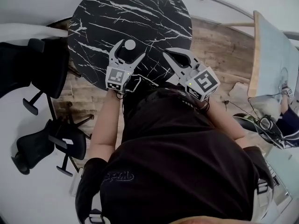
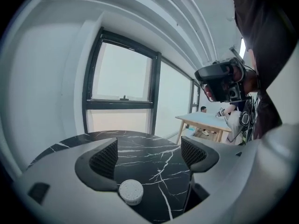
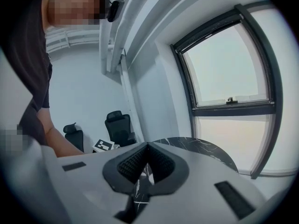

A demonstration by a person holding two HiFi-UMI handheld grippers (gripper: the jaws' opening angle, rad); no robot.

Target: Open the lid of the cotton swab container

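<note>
Left tool (image 1: 132, 49): spread wide, clamped on nothing, pads bare. Reaches in over the near edge of the round black marble surface (image 1: 140, 13), tilted a little downward. Straddles the cotton swab container (image 1: 130, 45), which in the head view sits inside the fork of the two jaws, close to their tips.

Seen from the left gripper view, same tool (image 2: 148, 154) with both ribbed pads well apart and dark marble showing between them. Container (image 2: 131, 192) small, round and white, dotted top facing up, standing on the surface (image 2: 140, 143). Lies low in the gap, off-centre, just beside the lower edge of the left-hand jaw (touching it or not: cannot tell from this angle). Far from the right-hand jaw.

Right tool (image 1: 170, 57): closed, jaws pressed together, holding nothing. Hovers over the same near edge of the surface, to the right of the left tool and apart from the container. In the right gripper view (image 3: 147, 148), ribbed pads meeting in a tight seam with nothing between them, only a sliver of the surface (image 3: 201, 146) visible beyond.

Further out: black office chairs (image 1: 46, 69) on the pale floor at the left, a tall window (image 2: 121, 78) behind the surface, and a light wooden table (image 2: 205, 120) off to the right.
</note>
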